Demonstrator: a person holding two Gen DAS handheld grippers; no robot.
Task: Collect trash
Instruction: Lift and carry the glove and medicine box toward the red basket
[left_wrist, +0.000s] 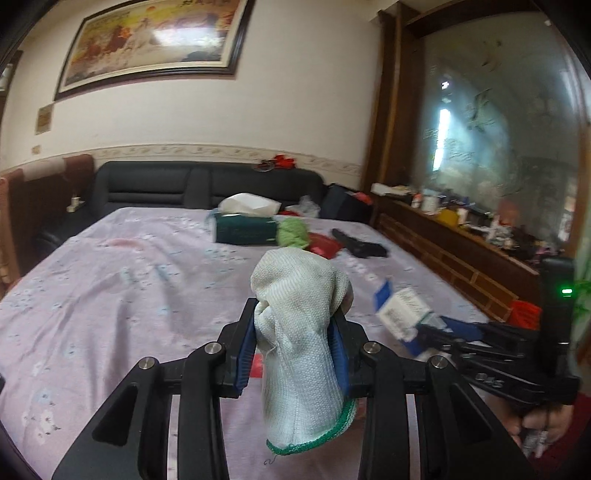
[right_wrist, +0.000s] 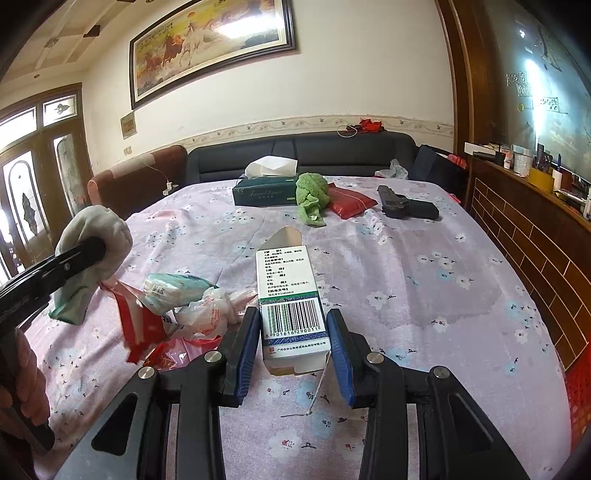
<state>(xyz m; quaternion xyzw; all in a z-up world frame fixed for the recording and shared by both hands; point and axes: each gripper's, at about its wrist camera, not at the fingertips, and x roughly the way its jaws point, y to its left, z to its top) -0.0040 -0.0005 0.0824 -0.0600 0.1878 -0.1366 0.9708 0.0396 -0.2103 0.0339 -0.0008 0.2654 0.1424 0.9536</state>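
In the left wrist view my left gripper (left_wrist: 294, 312) is shut on a white knitted glove (left_wrist: 301, 284) with a green cuff, held above the bed. Seen from the right wrist, that glove (right_wrist: 98, 225) hangs at the far left in the left gripper (right_wrist: 96, 246). My right gripper (right_wrist: 293, 314) is shut on a white carton with a barcode (right_wrist: 290, 284), its top flap open. The same carton (left_wrist: 400, 312) shows at the right in the right gripper (left_wrist: 424, 328). A heap of crumpled plastic bags and wrappers (right_wrist: 184, 306) lies on the sheet left of the carton.
The bed has a lilac flowered sheet (right_wrist: 424, 280). Toward the dark headboard (right_wrist: 303, 151) lie a green tissue box (right_wrist: 264, 194), a green cloth (right_wrist: 312, 195), a red packet (right_wrist: 349, 201) and a black toy pistol (right_wrist: 406, 208). A cluttered wooden ledge (right_wrist: 517, 206) runs along the right.
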